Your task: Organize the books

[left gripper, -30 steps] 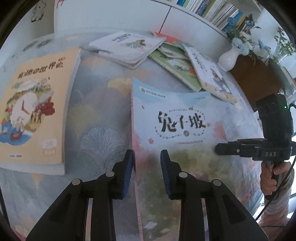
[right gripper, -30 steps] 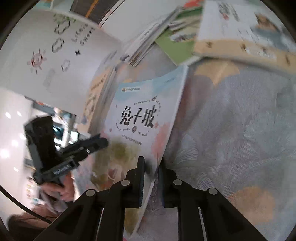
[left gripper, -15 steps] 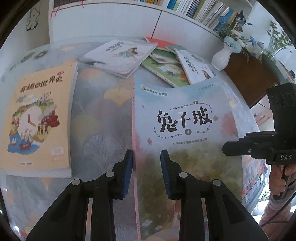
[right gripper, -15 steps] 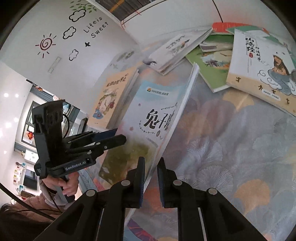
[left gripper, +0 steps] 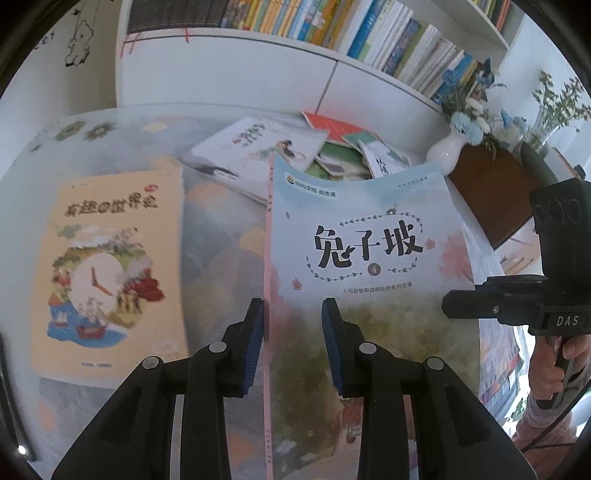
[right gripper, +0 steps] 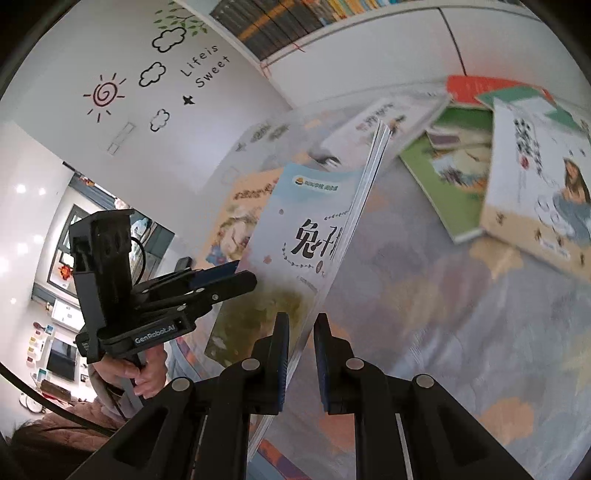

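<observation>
Blue book (left gripper: 364,236) now off the table (right gripper: 461,332), held tilted up between both grippers. A second ago it lay nearly flat on the cloth; since then both hands have risen and its far edge has lifted to cover part of the loose pile behind. The shelf (left gripper: 332,33) of upright books has also come into the left view. Judgement: pick-up done, carry to the shelf or to a stack comes next.

Left gripper (left gripper: 291,332): straddles the pink spine edge, jaws narrow; grasping the book, though pad contact is not plainly shown. Right gripper (right gripper: 300,350): clenched on the page edge at the opposite side, pages fanning above it.

Yellow book (left gripper: 110,266) lies flat on the table, left of the lifted one. Pile (right gripper: 498,166) of scattered books sits behind, untouched.

Writing: cover title "兔子坡", a "4" in a circle beneath. Right gripper body reads "DAS"; left gripper body reads "GenRobot.AI". Wall decal (right gripper: 205,66): "Life is Sweet".
</observation>
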